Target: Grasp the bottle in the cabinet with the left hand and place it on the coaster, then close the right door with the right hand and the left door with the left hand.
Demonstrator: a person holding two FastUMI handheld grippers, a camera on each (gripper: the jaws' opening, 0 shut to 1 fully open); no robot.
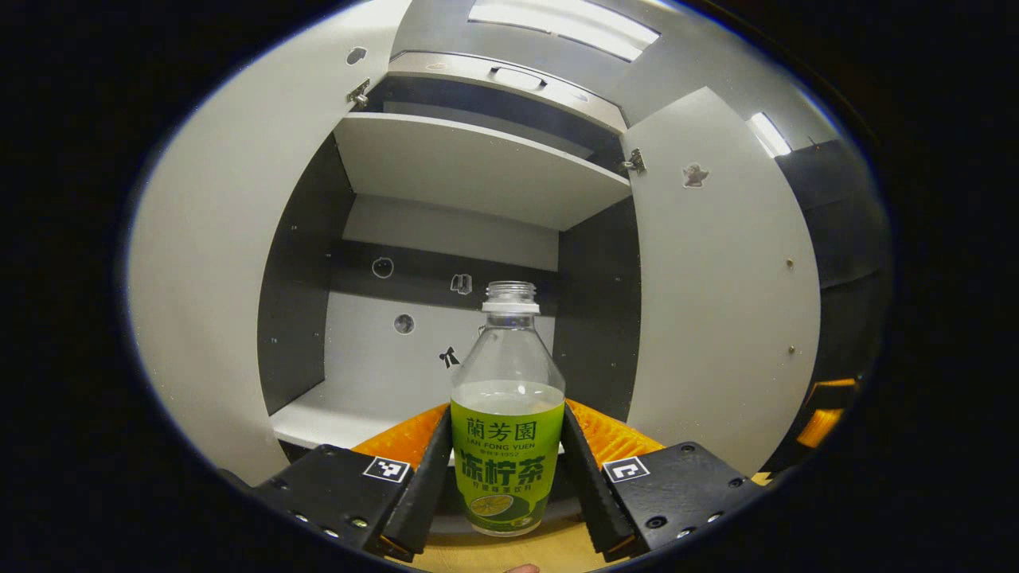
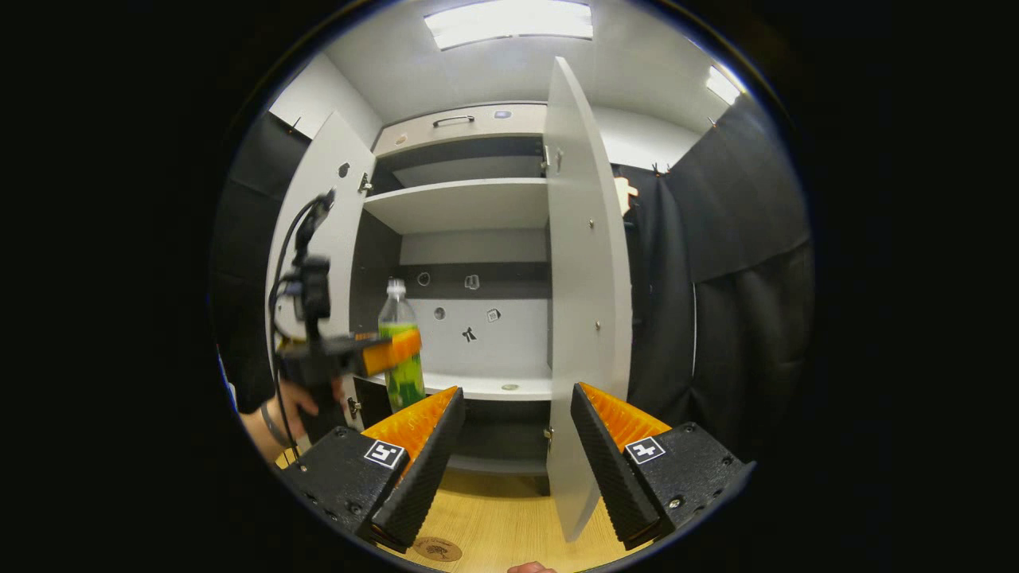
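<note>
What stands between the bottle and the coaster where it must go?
Nothing visible does. The left tool holds the bottle in front of the cabinet, and the coaster lies on bare wooden tabletop below it.

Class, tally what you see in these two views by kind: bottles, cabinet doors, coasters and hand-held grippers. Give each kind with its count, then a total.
Clear plastic bottle with green label: 1
Pale grey cabinet doors, both open: 2
Round brown coaster on the wooden table: 1
Hand-held grippers: 2
Total: 6
</note>
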